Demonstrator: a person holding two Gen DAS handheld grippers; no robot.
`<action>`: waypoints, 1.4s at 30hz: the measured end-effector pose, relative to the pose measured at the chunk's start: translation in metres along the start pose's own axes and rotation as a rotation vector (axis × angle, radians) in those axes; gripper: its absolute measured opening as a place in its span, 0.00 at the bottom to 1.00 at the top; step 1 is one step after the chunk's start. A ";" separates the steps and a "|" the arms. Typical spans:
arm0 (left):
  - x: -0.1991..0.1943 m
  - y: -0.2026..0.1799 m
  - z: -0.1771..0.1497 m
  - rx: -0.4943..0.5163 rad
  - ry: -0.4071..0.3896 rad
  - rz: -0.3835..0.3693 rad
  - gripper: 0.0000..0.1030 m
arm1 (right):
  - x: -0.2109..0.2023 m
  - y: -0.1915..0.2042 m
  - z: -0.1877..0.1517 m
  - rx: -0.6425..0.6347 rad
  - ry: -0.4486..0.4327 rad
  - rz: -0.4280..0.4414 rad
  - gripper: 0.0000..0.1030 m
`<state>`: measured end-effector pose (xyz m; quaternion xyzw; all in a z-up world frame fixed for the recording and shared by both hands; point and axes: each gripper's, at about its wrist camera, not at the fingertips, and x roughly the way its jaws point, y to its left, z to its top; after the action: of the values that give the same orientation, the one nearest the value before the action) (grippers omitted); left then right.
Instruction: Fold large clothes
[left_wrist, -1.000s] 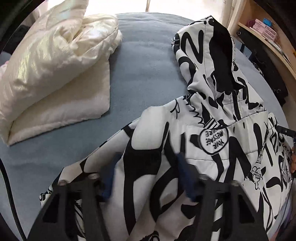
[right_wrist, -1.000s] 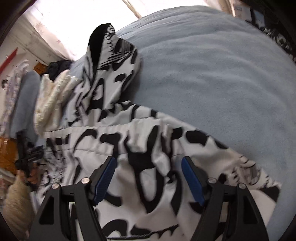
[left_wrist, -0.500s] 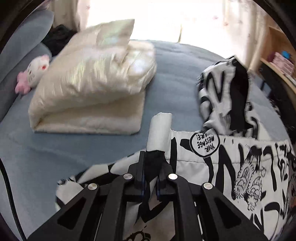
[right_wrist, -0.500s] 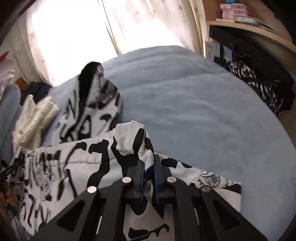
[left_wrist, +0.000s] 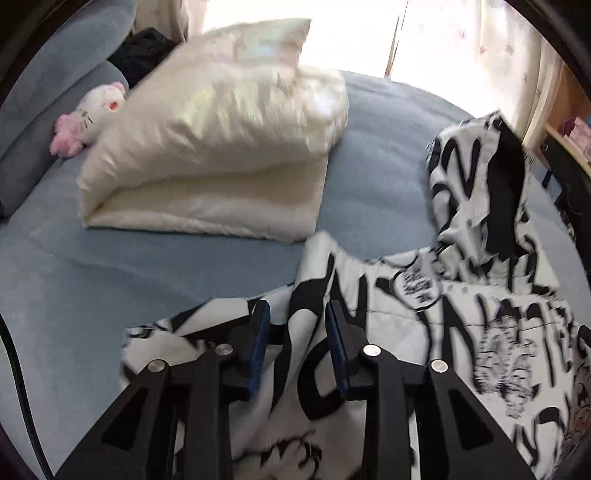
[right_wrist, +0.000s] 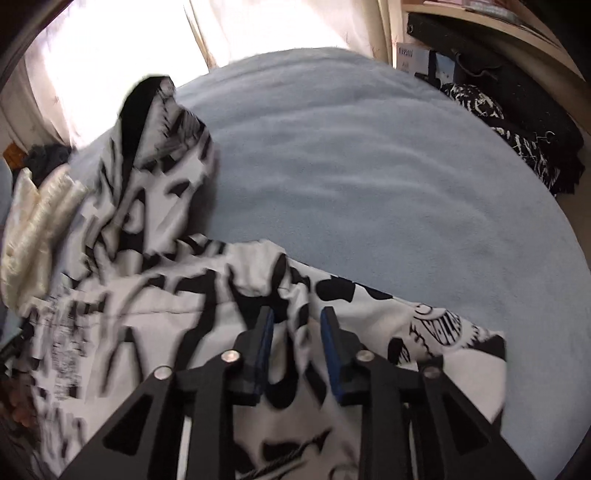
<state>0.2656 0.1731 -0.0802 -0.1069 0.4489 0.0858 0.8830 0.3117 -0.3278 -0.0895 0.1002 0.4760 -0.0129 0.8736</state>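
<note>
A black-and-white printed hooded jacket (left_wrist: 461, 332) lies spread on the blue bed (left_wrist: 110, 288), its hood (left_wrist: 480, 177) pointing away from me. My left gripper (left_wrist: 297, 314) hovers over the jacket's left shoulder. Its jaws are opening, with a raised fold of fabric standing loosely between the blue pads. In the right wrist view the jacket (right_wrist: 155, 314) fills the lower left, with its hood (right_wrist: 155, 140) lying further back. My right gripper (right_wrist: 297, 314) is over the other shoulder, jaws opening too, a pinched-up ridge of cloth between them.
A folded cream puffy jacket (left_wrist: 221, 147) lies on the bed to the far left, also visible as the cream jacket (right_wrist: 33, 229). A pink-and-white plush toy (left_wrist: 92, 114) sits behind it. Dark clothes (right_wrist: 517, 122) and a wooden shelf (left_wrist: 569, 125) line the right side.
A second ago both grippers stood open over the jacket. Half a second ago each was shut on a fold and lifting it. Now both pairs of jaws have parted again.
</note>
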 end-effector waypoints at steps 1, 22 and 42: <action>-0.005 -0.004 0.001 0.001 -0.010 -0.008 0.28 | -0.009 0.004 -0.001 0.005 -0.018 0.017 0.30; 0.038 -0.032 -0.008 0.106 0.002 0.075 0.05 | 0.021 0.070 -0.023 -0.160 -0.044 0.113 0.31; -0.049 -0.026 -0.049 0.092 0.033 -0.040 0.10 | -0.060 0.012 -0.047 -0.009 -0.049 0.175 0.27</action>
<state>0.2053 0.1322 -0.0661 -0.0763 0.4647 0.0457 0.8810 0.2417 -0.3112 -0.0619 0.1371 0.4441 0.0633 0.8832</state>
